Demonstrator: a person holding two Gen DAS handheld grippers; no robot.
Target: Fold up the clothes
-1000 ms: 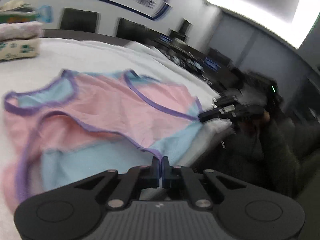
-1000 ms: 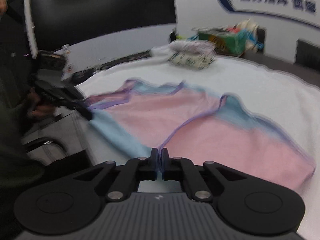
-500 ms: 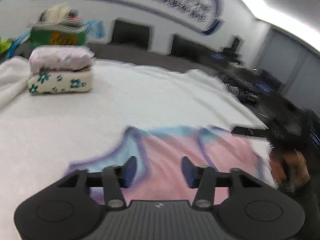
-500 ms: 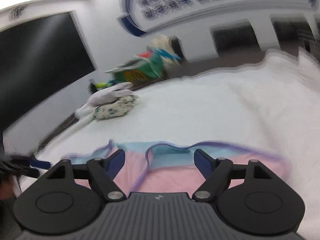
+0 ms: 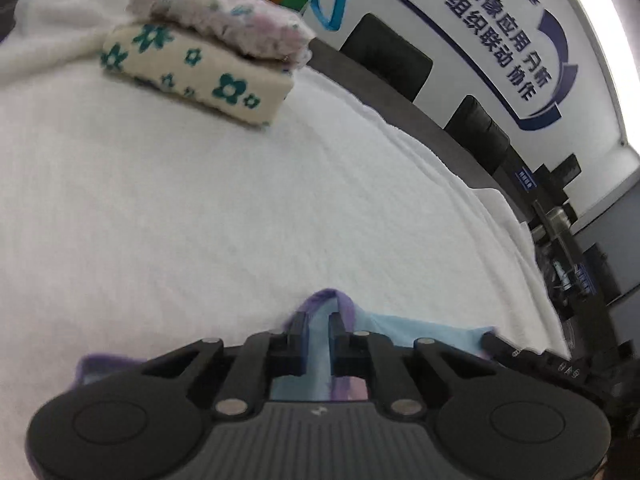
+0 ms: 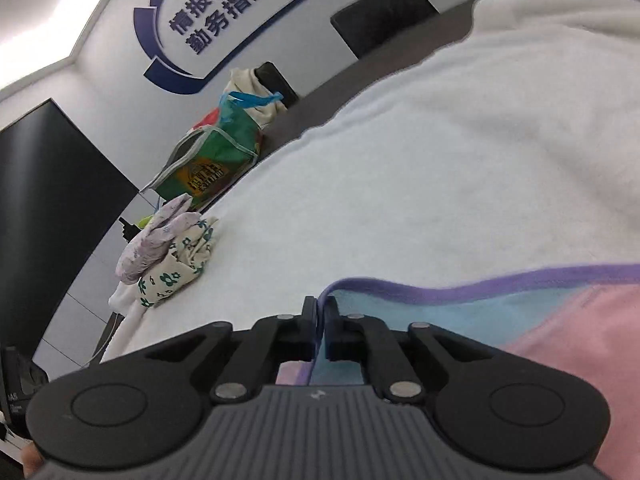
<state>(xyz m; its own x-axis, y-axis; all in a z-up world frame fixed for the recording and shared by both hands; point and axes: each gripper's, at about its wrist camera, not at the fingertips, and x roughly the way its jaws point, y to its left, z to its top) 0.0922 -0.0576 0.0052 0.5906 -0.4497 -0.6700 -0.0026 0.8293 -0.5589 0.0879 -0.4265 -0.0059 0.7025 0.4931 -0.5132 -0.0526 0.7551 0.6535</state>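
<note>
The pink-and-blue garment lies on the white-covered table, its purple-trimmed edge running sideways between both grippers. The left gripper and right gripper are each closing their fingers on that edge.

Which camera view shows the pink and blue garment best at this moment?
The right wrist view shows the garment best: its purple edge, blue panel and pink part lie open to the camera. The left wrist view shows only a small blue piece with purple trim, mostly hidden behind the tool.
</note>
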